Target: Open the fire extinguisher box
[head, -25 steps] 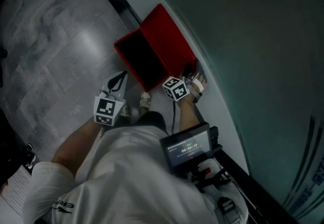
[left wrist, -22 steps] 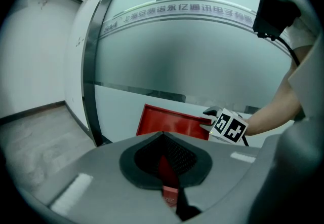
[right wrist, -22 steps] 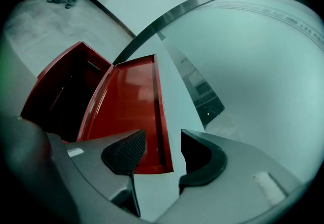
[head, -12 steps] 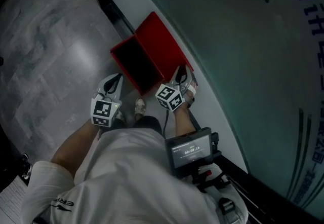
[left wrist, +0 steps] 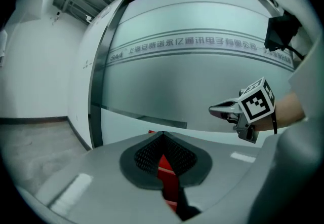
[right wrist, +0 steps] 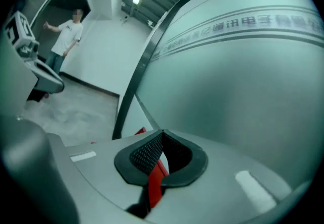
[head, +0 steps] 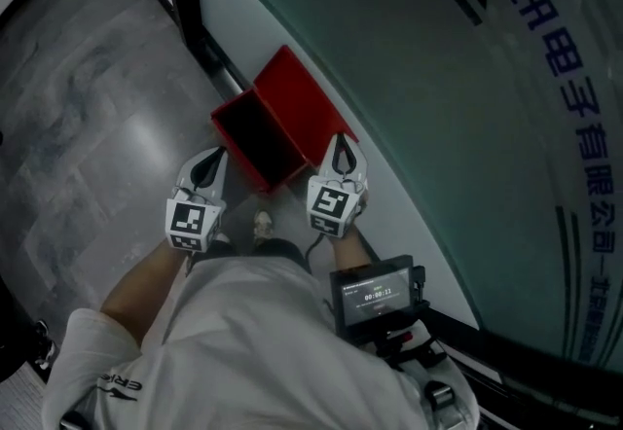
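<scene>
Fire extinguisher box (head: 263, 138): seen in the head view just above centre, at 12 o'clock of the wearer's body. It is set on the floor at the foot of the glass wall, and its dark inside is laid open.
Lid (head: 310, 105): red, raised, and stood along the box's 2 o'clock side, toward the glass wall.
Left gripper (head: 216, 158): held at 7 o'clock of the box, near its lower corner and apart from it, with the tips pointed toward 12 o'clock.
Left jaws: seen together in the left gripper view, the ribbed pads met at the tips. The red of the box is seen through the slit below them, and nothing is clamped.
Right gripper (head: 340, 148): held at 4 o'clock of the box, just beside the lid's lower corner. Whether the lid is touched cannot be told.
Right jaws: closing, with the pads brought together at the tips in the right gripper view. A red strip of the box is shown in the slit below them.
Glass wall (head: 458, 126): frosted and spread from 12 to 4 o'clock of the head view, with blue characters printed at 2 o'clock.
Floor (head: 88, 126): grey and marbled, seen from 9 to 11 o'clock.
Screen device (head: 375, 294): carried at the wearer's front at 5 o'clock, with its display lit.
Background person (right wrist: 66, 33): dressed in a white shirt and stood far off at 10 o'clock of the right gripper view.
</scene>
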`<state>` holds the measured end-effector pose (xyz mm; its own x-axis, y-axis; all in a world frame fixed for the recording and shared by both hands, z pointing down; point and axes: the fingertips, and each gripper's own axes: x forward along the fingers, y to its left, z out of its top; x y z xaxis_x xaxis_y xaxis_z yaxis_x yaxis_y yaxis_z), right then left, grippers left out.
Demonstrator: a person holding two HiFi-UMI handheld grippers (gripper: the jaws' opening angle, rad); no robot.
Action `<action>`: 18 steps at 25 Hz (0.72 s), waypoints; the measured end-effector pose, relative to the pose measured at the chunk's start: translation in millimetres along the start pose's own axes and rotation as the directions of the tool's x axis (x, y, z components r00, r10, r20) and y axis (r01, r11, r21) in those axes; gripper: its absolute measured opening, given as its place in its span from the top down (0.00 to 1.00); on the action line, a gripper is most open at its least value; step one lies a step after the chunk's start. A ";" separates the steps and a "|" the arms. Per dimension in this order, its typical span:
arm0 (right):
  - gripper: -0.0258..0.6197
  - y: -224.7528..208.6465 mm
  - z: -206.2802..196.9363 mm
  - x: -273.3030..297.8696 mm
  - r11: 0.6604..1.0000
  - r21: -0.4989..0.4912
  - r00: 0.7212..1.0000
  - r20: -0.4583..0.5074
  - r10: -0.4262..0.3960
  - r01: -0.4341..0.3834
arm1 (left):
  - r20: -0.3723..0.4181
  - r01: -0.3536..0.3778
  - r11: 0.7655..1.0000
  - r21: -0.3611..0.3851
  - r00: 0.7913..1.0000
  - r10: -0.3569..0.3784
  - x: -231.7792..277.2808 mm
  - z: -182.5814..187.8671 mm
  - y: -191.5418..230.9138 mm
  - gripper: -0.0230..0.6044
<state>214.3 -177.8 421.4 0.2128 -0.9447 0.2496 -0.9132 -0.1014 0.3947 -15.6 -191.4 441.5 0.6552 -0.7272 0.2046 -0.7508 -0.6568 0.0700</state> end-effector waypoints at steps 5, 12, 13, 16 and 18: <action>0.94 10.5 21.8 -39.0 0.934 0.333 0.992 0.057 0.114 -0.126 | 0.067 0.000 1.000 0.009 0.998 0.000 -35.1 23.1 10.7 0.96; 0.94 26.0 38.5 -93.4 0.840 0.494 0.974 0.150 0.170 -0.223 | 0.121 -0.003 1.000 -0.022 0.993 0.006 -71.6 33.3 14.0 0.96; 0.94 30.2 39.8 -98.7 0.830 0.506 0.971 0.158 0.181 -0.236 | 0.121 -0.007 0.999 -0.034 0.993 0.011 -75.7 32.3 14.4 0.96; 0.94 43.2 41.3 -114.1 0.806 0.521 0.960 0.172 0.223 -0.280 | 0.122 -0.019 0.998 -0.064 0.992 0.026 -87.3 29.1 11.4 0.96; 0.94 51.7 40.5 -125.7 0.799 0.511 0.949 0.183 0.257 -0.315 | 0.121 -0.022 0.998 -0.067 0.992 0.030 -94.7 26.6 4.0 0.96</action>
<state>126.3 -76.9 374.7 -0.0967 -0.9795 0.1766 -0.9748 0.0575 -0.2154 -78.3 -130.5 396.5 0.6378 -0.7652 0.0872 -0.7689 -0.6260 0.1303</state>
